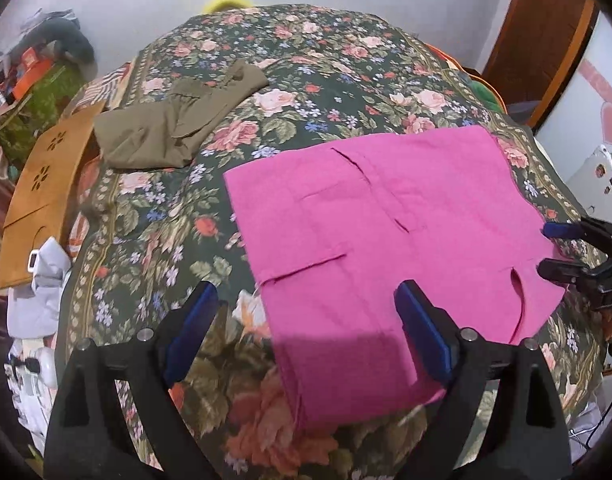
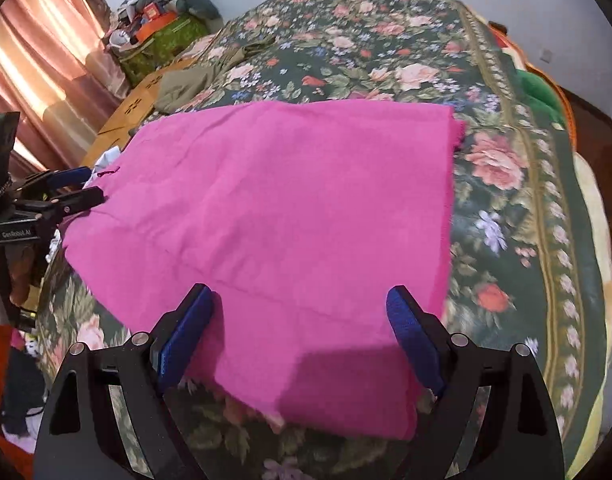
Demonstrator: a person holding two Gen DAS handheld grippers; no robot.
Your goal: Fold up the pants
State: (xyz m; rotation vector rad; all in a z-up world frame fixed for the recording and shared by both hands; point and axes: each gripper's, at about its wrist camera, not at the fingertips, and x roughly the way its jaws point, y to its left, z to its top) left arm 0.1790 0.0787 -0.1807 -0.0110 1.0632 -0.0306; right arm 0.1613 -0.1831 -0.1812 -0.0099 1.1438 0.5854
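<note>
Bed with a dark green floral bedspread fills both views, white wall behind, pink curtains off to one side in the right wrist view. Pink pants lie spread flat on the near part of the bedspread, pocket openings and seams facing up in the left wrist view; the near edge reaches the edge of the bed. Left claw hovers over the near left part of the pants, jaws wide apart, nothing between them; one blue pad is over the fabric, the other over bare bedspread. Right claw also spread wide over the pants' near edge, gripping nothing. In the left wrist view the right claw sits at the pants' right edge; can't tell if it touches the cloth. Olive-green garment lies crumpled further back on the bed, well apart from the pants. Brown paper bag lies beside the bed on the left, near a clutter pile by the wall.
</note>
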